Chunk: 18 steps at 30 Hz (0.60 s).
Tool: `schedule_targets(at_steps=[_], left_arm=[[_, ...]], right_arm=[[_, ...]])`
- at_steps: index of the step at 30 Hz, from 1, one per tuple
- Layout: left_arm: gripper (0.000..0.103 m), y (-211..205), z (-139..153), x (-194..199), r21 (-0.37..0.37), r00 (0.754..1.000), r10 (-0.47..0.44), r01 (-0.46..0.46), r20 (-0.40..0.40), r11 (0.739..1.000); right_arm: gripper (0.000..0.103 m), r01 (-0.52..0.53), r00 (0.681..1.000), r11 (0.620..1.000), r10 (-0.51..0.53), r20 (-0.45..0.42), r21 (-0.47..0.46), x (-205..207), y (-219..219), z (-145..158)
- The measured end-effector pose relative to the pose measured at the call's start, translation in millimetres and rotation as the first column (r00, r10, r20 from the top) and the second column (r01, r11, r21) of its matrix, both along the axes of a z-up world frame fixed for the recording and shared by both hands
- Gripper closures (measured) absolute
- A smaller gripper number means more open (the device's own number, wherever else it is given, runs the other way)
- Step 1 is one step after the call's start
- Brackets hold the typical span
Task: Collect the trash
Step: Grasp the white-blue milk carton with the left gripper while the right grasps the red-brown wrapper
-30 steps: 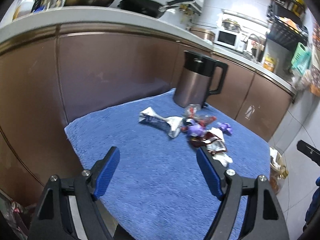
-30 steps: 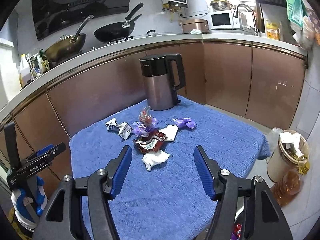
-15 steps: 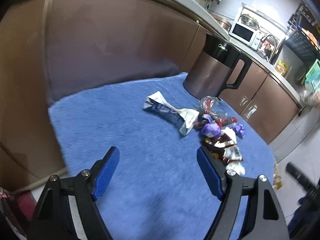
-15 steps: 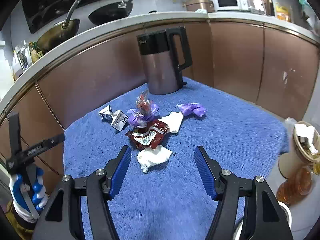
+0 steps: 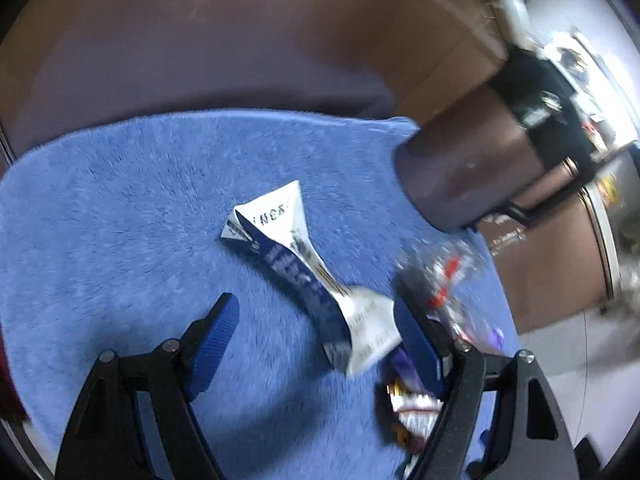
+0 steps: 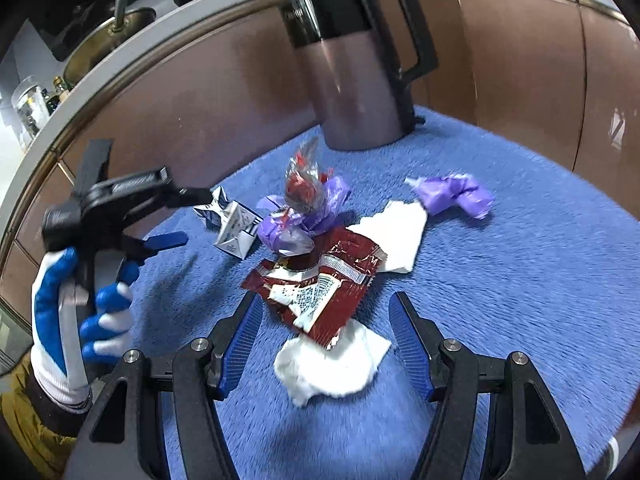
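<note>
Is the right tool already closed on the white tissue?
No. The right tool stands open, its pads apart on either side of the white tissue on the blue towel.

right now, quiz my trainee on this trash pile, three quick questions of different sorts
1. True or false: the right claw has its jaws shut on the white tissue.
2. Which piece lies between the left claw's open jaws? A) blue-and-white wrapper B) purple wrapper C) red sachet
3. Fill in: all the trash lies on a blue ____, near the kettle.

Key: 1 false; 2 A; 3 towel
</note>
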<state>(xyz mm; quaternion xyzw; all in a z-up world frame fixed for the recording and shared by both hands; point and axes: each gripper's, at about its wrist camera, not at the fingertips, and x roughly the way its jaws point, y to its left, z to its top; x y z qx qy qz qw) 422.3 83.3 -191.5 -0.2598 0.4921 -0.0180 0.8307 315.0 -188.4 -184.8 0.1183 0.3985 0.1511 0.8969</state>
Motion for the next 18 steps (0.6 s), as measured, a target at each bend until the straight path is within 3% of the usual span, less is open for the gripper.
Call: schedule_targets(at_steps=[6,9,11,14,18], left_arm=[[0.03,-8,-18,23,-0.011,0.997,0.032,-0.033,-0.075,0.999],[0.043,-9,-21,25,-0.051,0.997,0.036,-0.039,-0.071,0.998],[0.064,-9,-19,22,-0.082,0.998,0.029,-0.033,-0.053,0.996],[0.084,-7,-13,16,-0.089,0.999,0.019,-0.022,-0.034,0.996],[0.089,2,-9,1,-0.103,1.0,0.01,-0.01,-0.007,0.995]], right_arm=[[0.039,-0.001,0.998,0.999,0.004,-0.059,0.053,23,3,-25],[0.048,0.004,0.997,0.996,0.003,-0.074,0.089,28,2,-31],[0.069,-0.003,0.997,0.995,0.01,-0.075,0.095,29,4,-32],[0.078,-0.009,0.999,0.996,0.014,-0.049,0.091,24,6,-28],[0.081,-0.022,1.0,0.997,0.022,-0.002,0.079,11,10,-15]])
